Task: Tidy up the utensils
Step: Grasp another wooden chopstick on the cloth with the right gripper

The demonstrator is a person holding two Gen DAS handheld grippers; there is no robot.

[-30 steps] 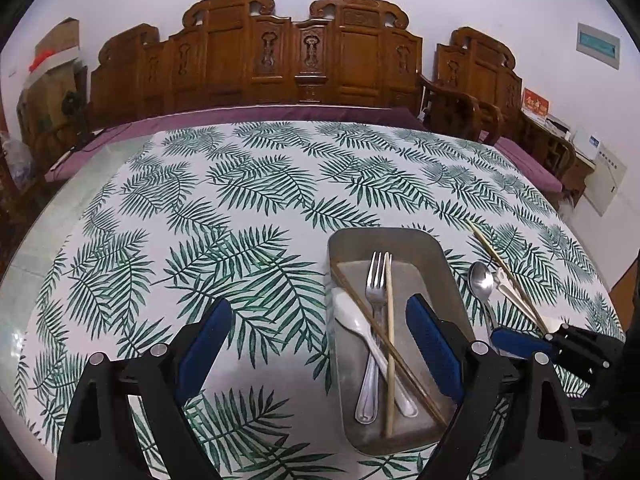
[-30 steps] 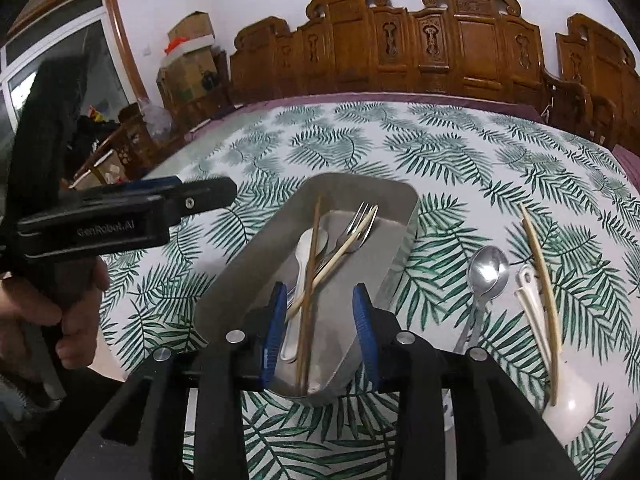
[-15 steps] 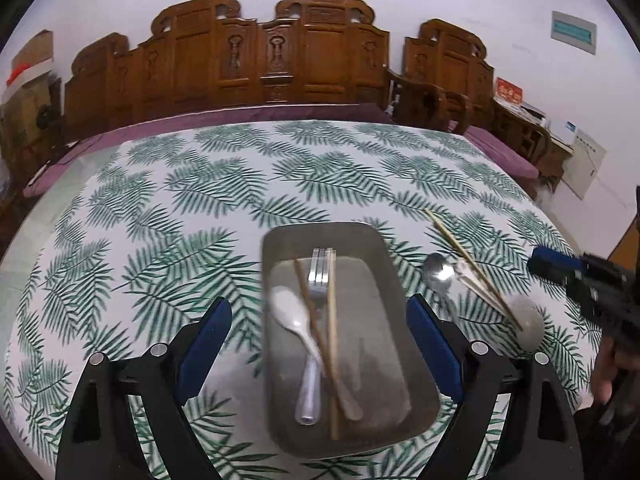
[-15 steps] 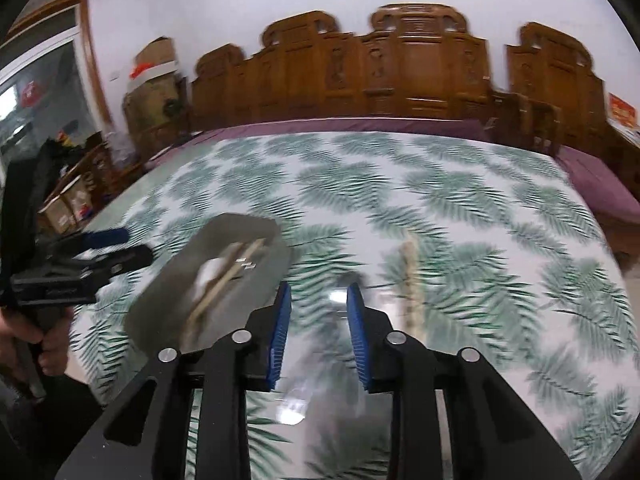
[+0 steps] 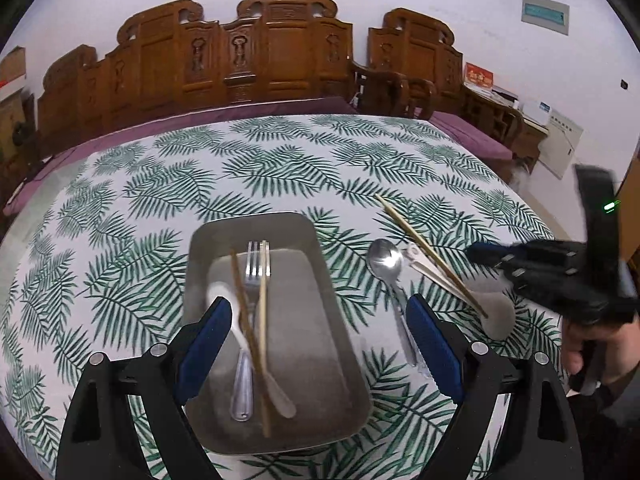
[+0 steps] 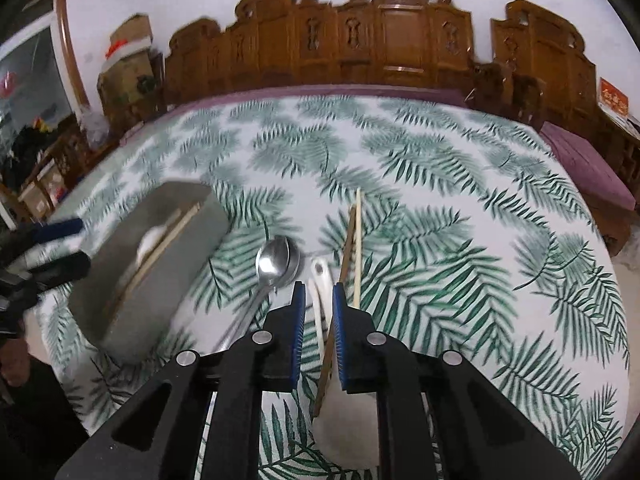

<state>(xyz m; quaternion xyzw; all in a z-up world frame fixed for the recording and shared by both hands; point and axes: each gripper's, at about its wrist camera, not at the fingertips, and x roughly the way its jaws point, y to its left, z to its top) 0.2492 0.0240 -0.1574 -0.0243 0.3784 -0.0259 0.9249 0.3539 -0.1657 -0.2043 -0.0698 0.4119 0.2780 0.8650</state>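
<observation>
Two close wrist views angled down, both sharing the tray (image 5: pixel 320 240) and tablecloth (image 6: pixel 440 200)

I see a white cloth printed with green fern leaves (image 5: pixel 256 168) covering the desk to its edges. Beyond the far edge of the desk runs a purple cushion (image 5: pixel 224 114), backed by carved wooden seat backs (image 5: pixel 280 48). Off the left far corner I make out stacked cardboard boxes (image 6: pixel 128 60) and a window (image 6: pixel 32 80). On the wall to the right hangs a grey panel (image 5: pixel 545 14).
</observation>
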